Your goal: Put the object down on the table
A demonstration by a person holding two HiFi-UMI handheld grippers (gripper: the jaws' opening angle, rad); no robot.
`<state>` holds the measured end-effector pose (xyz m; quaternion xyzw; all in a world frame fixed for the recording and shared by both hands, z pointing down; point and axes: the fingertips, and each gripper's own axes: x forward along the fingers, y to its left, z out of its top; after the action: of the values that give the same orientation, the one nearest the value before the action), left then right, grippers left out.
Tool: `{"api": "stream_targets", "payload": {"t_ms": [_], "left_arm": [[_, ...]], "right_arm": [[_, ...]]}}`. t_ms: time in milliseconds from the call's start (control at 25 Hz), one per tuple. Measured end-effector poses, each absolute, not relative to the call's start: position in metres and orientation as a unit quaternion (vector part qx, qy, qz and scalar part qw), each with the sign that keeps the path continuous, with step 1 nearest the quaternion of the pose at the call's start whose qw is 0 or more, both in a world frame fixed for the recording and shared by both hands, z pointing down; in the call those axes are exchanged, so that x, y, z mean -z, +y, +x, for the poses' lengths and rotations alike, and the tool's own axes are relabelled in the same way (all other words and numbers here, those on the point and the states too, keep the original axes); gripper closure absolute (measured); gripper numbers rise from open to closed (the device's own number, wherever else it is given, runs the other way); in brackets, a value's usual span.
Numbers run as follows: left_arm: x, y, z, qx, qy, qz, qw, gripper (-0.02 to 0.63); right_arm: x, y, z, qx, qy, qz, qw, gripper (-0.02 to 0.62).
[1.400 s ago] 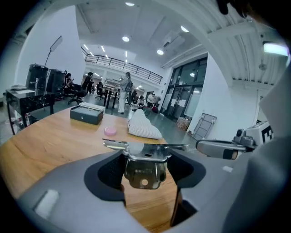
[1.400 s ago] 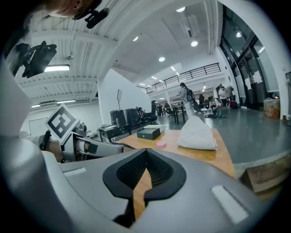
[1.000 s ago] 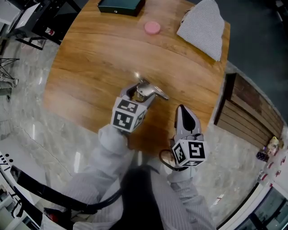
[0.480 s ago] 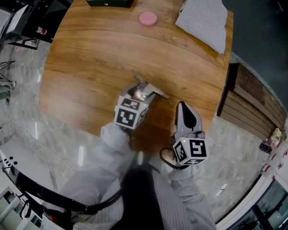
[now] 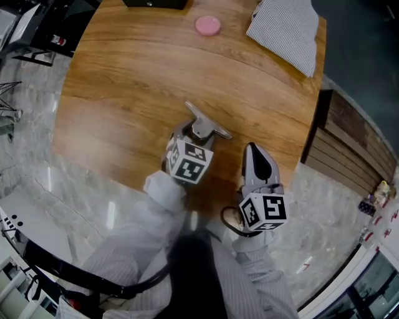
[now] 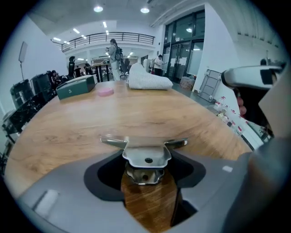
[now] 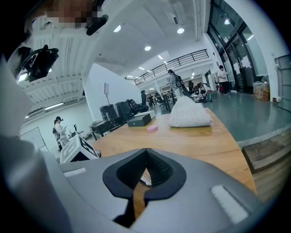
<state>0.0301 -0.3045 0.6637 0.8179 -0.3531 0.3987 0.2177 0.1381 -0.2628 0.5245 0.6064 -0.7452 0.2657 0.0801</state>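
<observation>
Grippers: two. The left gripper (image 5: 194,133) clamps the metal bracket (image 6: 146,157) in wide-set jaws; the right gripper (image 5: 253,152) is closed and empty.
Bracket: one, low over the table (image 5: 137,81).
Around: one pink disc (image 5: 207,25) at 12 o'clock, one striped cushion (image 5: 288,28) at 1, one dark box (image 5: 156,3) at 11, all well apart.

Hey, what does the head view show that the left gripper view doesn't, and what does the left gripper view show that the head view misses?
Only the head view: the marker cubes on both grippers and the slatted bench beside the table. Only the left gripper view: people standing beyond the table, a balcony railing and ceiling lights. Both: the metal bracket clamped in the left gripper, the table, the pink disc, the striped cushion and the dark green box.
</observation>
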Motion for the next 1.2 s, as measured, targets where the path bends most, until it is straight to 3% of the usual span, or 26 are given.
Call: {"api": "stream_targets", "payload": {"t_ms": [280,480,800,1080,1200], "left_arm": [[-0.663,-0.301,0.025,-0.384,-0.372,0.815,0.222,0.307],[-0.647,-0.299,0.02,-0.346,-0.381,0.82,0.252,0.262],[-0.557,-0.292,0.011,-0.239,-0.409,0.842,0.257,0.276],[-0.41,-0.299,0.027,-0.112,-0.413,0.893,0.139,0.443],[-0.365,-0.294,0.021,-0.052,-0.427,0.896,0.108,0.561]], "right_arm": [[-0.523,-0.255,0.136,-0.264,-0.748,0.604,0.079,0.581],[-0.515,-0.248,0.136,-0.262,-0.749,0.604,0.072,0.581],[-0.459,-0.246,0.136,-0.223,-0.766,0.601,0.046,0.581],[-0.376,-0.261,0.121,-0.136,-0.794,0.592,0.01,0.581],[-0.349,-0.261,0.114,-0.106,-0.802,0.588,0.001,0.581]]}}
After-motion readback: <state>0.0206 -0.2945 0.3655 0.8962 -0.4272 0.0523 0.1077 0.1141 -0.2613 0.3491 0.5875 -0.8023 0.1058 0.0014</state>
